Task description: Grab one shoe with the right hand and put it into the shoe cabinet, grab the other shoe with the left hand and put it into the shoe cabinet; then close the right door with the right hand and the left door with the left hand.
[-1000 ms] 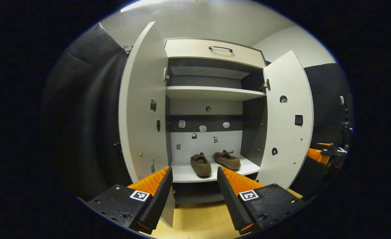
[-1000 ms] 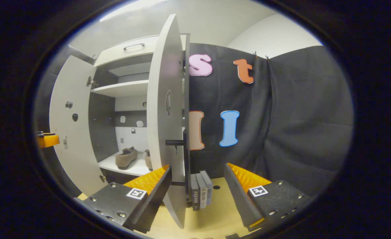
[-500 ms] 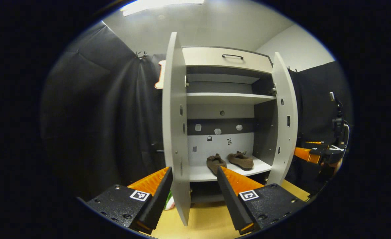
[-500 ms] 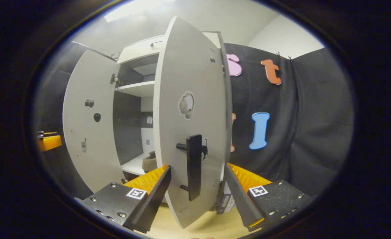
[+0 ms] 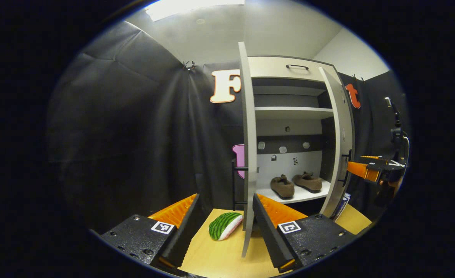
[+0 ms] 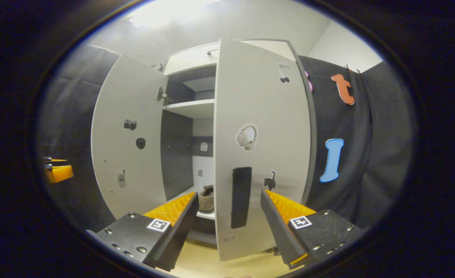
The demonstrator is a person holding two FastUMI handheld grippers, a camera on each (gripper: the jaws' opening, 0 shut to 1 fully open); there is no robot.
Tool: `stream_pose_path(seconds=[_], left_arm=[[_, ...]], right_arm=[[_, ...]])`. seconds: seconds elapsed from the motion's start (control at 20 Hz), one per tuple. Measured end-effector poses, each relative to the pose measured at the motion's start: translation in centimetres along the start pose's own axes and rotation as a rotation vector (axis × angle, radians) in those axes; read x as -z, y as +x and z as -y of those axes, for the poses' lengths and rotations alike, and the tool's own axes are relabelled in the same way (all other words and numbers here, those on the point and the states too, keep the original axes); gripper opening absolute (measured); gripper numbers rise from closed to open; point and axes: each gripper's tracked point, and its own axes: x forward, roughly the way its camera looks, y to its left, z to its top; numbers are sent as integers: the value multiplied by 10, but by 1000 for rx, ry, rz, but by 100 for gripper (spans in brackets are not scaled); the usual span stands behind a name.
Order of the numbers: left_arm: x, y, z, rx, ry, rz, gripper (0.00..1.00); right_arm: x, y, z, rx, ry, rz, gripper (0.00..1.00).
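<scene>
Two brown slippers point(image 5: 282, 186) point(image 5: 307, 181) lie side by side on the white shoe cabinet's bottom shelf point(image 5: 300, 195). In the left gripper view the left door point(image 5: 247, 146) stands edge-on just ahead of my open left gripper point(image 5: 225, 231), which holds nothing. The right door point(image 5: 339, 146) is swung partway in, with the right gripper point(image 5: 366, 170) at its outer face. In the right gripper view that right door point(image 6: 262, 127) and its black handle point(image 6: 241, 197) stand close ahead of my open right gripper point(image 6: 227, 227). One slipper point(image 6: 206, 199) peeks past the door's edge.
A watermelon-slice toy point(image 5: 224, 226) lies on the wooden floor point(image 5: 219, 258) left of the left door. The left door's black handle point(image 5: 235, 181) faces outward. An upper shelf point(image 5: 289, 112) and a top drawer point(image 5: 289, 67) sit above. The left gripper point(image 6: 57, 172) shows far left past the left door point(image 6: 129, 135).
The right door has swung inward with my right gripper following its outer face. My left gripper has shifted left, so the left door turned from inner face to edge-on, and the watermelon toy appeared.
</scene>
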Motion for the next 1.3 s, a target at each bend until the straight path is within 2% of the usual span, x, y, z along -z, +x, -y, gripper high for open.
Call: stream_pose_path(seconds=[0.15,0.2,0.25,0.4,0.45,0.5,0.6,0.7,0.75,0.8,0.9,0.95,1.0,1.1,1.15,1.2,1.25,1.3], left_arm=[[9,1,-14,-29,-10,-23,80],[11,2,-17,-32,-16,-28,83],[13,4,-20,-33,-25,-30,83],[17,13,-22,-22,-48,-38,83],[21,16,-23,-17,-54,-42,83],[23,21,-23,-10,-58,-45,83],[24,34,-20,4,-61,-45,81],[26,46,-19,9,-65,-50,81],[27,51,-21,7,-70,-50,81],[26,57,-19,10,-76,-48,83],[24,66,-15,24,-84,-42,81],[24,71,-12,36,-85,-42,81],[25,75,-9,44,-84,-42,81],[25,83,-4,47,-84,-50,83],[26,86,-2,52,-90,-55,81],[27,89,-1,48,-94,-59,83],[28,90,-3,41,-91,-61,83],[29,92,-4,39,-95,-64,79]], right_arm=[[-1,-2,-9,-11,-5,4,96],[-1,-2,-11,-16,-3,3,100],[0,-3,-12,-21,1,2,96],[1,-7,-16,-22,3,1,96],[1,-9,-17,-21,4,0,100],[1,-10,-16,-22,5,0,96],[1,-15,-14,-21,6,4,97],[1,-19,-8,-7,0,6,96],[1,-21,-3,4,-2,8,92],[2,-22,2,12,-4,9,92],[5,-23,12,31,-5,2,92],[6,-23,17,42,-6,-1,97],[8,-24,22,55,-7,-3,92],[10,-25,33,79,-4,-4,92],[11,-26,37,89,-1,-5,97],[13,-25,41,97,3,-8,92],[15,-24,45,103,7,-12,92],[17,-23,46,109,11,-16,92]])
